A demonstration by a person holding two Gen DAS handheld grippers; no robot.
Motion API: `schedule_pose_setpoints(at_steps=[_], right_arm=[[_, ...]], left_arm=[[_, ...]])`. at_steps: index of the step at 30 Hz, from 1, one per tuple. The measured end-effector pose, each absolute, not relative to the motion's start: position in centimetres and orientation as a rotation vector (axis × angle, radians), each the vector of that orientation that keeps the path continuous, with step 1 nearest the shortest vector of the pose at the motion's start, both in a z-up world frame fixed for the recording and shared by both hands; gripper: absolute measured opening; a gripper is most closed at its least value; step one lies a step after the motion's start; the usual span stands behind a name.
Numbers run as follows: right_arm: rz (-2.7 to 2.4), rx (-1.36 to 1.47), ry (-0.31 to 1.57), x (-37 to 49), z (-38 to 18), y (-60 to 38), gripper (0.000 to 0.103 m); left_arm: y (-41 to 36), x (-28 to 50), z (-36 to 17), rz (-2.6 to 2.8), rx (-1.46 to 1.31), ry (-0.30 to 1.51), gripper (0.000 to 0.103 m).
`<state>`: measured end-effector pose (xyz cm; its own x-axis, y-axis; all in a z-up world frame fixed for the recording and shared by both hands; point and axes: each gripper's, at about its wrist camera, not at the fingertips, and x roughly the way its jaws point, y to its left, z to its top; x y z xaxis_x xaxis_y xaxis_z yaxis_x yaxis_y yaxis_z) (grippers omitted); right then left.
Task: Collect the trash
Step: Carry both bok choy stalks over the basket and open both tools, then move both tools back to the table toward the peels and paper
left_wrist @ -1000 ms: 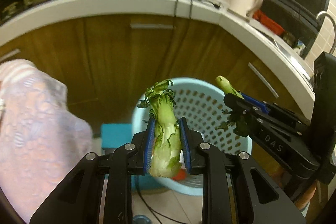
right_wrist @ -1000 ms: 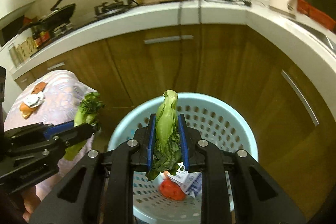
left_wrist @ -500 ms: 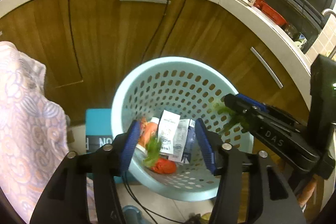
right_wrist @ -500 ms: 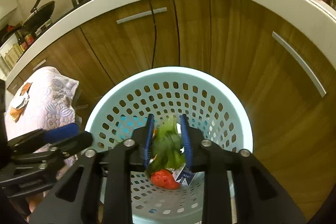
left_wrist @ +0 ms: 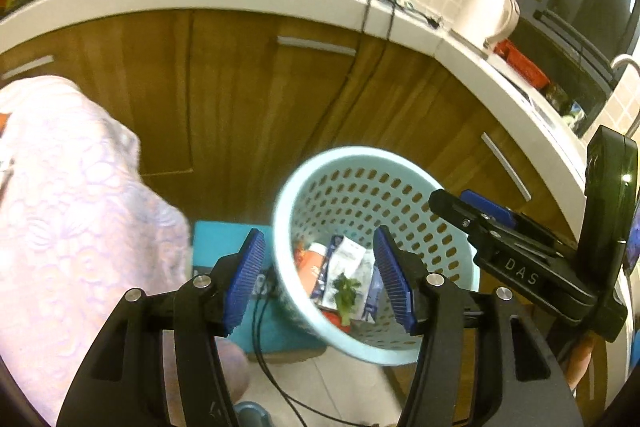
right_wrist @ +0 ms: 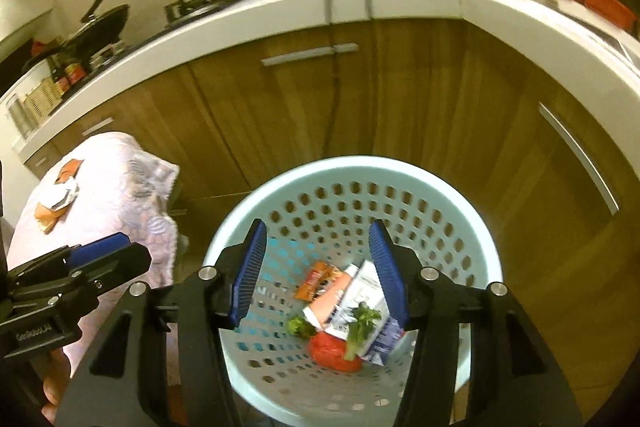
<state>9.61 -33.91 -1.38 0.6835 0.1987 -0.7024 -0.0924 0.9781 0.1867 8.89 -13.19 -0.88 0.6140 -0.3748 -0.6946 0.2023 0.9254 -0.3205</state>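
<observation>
green stalks that sat clamped in both tongs a second ago now lie in the pale blue basket (right_wrist: 476, 223). left tongs (left_wrist: 320, 283) and right tongs (right_wrist: 318, 273) have just been opening and stand released, nothing between them. inside: two greens (right_wrist: 360, 323), one red wrapper (right_wrist: 332, 351), one orange packet (right_wrist: 316, 281), white cartons (right_wrist: 368, 291).

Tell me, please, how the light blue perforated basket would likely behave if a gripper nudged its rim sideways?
The basket would probably slide or tip easily: its thin walls, full of holes, suggest light plastic. Its load looks small, only wrappers, vegetable scraps and something red at the bottom, so little ballast. It appears taller than its base is wide, which favours tipping.
</observation>
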Motion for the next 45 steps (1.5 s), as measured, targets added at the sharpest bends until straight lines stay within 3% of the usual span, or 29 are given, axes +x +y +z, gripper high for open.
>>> schedule_pose_setpoints(at_steps=[19, 32, 45], right_arm=[[0.426, -0.029, 0.693, 9.4, 4.5, -17.6, 0.050], [0.665, -0.105, 0.747, 10.0, 3.7, -4.6, 0.050], [0.763, -0.258, 0.804, 11.2, 0.6, 4.7, 0.050]], left_arm=[[6.8, 2.6, 4.5, 0.049, -0.385, 0.650, 0.054], [17.5, 0.0, 2.9, 0.243, -0.475, 0.638, 0.053], [20.6, 1.8, -0.5, 0.232, -0.507, 0.703, 0.053]])
